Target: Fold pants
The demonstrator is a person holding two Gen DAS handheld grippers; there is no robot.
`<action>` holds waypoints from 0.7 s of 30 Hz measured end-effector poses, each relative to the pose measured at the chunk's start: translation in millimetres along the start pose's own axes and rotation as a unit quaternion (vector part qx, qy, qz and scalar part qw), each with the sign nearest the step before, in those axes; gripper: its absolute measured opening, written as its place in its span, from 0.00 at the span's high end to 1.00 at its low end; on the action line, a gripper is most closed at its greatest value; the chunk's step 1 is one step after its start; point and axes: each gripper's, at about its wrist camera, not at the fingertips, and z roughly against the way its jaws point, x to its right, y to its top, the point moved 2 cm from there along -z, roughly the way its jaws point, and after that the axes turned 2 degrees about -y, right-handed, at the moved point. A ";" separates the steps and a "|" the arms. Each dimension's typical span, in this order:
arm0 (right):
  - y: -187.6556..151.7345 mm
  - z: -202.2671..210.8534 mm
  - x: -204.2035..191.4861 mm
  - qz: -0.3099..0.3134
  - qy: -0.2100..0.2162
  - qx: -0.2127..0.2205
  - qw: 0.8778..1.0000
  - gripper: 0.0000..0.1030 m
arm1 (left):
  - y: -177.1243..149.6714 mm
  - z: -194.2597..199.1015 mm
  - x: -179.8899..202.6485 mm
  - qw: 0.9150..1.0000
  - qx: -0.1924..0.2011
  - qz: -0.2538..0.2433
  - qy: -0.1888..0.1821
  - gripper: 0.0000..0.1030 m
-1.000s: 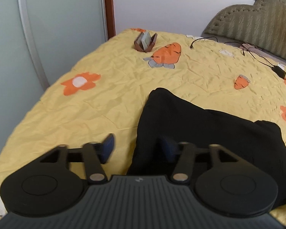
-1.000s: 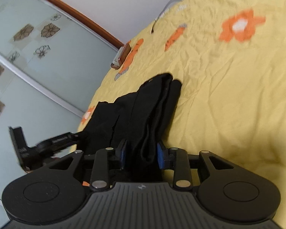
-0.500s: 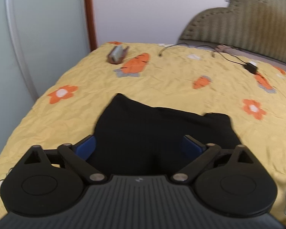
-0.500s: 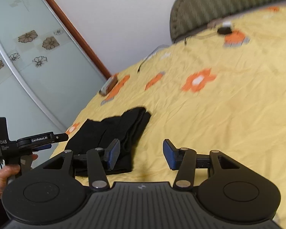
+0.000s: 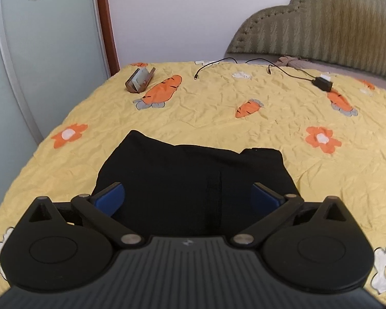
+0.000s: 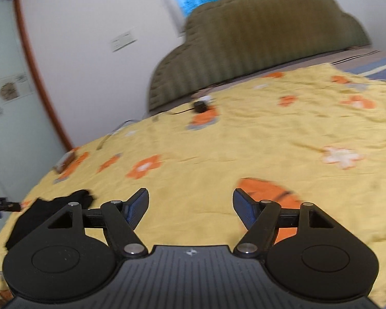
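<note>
The left gripper (image 5: 187,195) stands spread as wide as it goes, its blue pads (image 5: 108,198) hovering above the black pants (image 5: 193,177) and gripping nothing. The pants lie folded into a flat bundle directly ahead of and beneath it, their far edge running roughly straight across the yellow bedspread (image 5: 218,103), the left corner rounded. Beyond that edge the bed is open cloth (carrots and flowers printed on it) up to a brown holder (image 5: 140,80) far ahead to the left and a cable with a charger (image 5: 321,83) far ahead to the right, near the headboard (image 5: 321,25).

The right gripper (image 6: 190,207) is opening, with only bare bedspread between its pads. The pants (image 6: 38,219) sit off to its left, near the bed's edge; ahead and to its right the bed is wide and free, though this view is blurred.
</note>
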 end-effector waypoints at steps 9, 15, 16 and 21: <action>1.6 21.5 58.6 -0.023 -0.059 0.022 0.998 0.30 | -3.8 0.9 0.0 0.997 0.017 0.020 -0.076 0.00; 2.4 39.9 91.9 -0.036 -0.114 0.047 0.992 0.27 | -14.6 -6.0 -27.7 0.993 -0.023 0.072 -0.094 0.00; 2.2 43.3 97.1 -0.038 -0.122 0.051 0.990 0.27 | -16.1 -7.0 -32.1 0.993 -0.030 0.077 -0.088 0.00; -0.3 56.2 117.3 -0.007 -0.197 0.063 0.978 0.27 | -13.6 -5.5 -60.9 0.993 -0.015 0.105 -0.056 0.00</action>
